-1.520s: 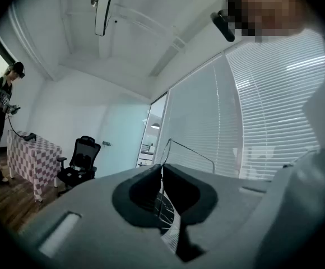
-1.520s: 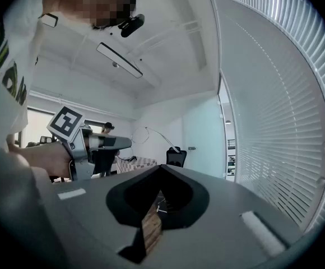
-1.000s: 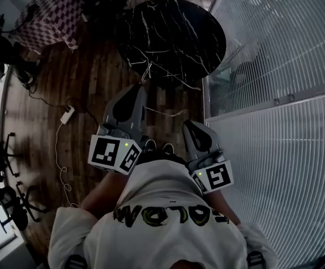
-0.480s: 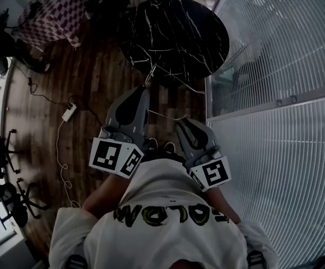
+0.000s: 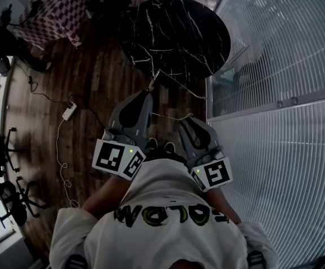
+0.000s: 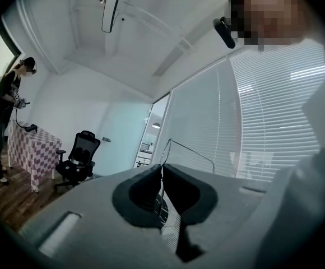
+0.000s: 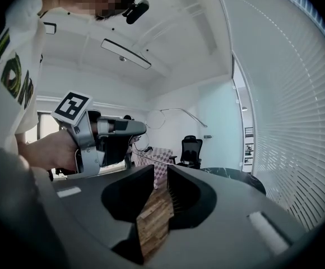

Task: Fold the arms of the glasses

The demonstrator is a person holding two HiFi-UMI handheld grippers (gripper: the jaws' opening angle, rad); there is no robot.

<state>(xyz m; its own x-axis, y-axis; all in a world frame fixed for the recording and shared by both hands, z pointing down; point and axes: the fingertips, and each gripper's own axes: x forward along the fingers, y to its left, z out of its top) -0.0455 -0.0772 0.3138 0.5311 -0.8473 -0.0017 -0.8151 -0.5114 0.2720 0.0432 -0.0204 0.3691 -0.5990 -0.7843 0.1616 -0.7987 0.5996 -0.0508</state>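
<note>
Left gripper (image 6: 162,167) is pinched tight on the thin wire glasses (image 6: 191,151), which stick up past its tips. Right gripper (image 7: 161,167) jaws are opening with nothing between them. A wire arm runs crosswise toward the right gripper, so it looks nearer for the fold.

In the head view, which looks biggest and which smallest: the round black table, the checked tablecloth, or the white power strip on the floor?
1. round black table, largest by far
2. checked tablecloth, clearly smaller
3. white power strip, tiny

All three sit well below the camera, so nearness hardly skews the order.
</note>
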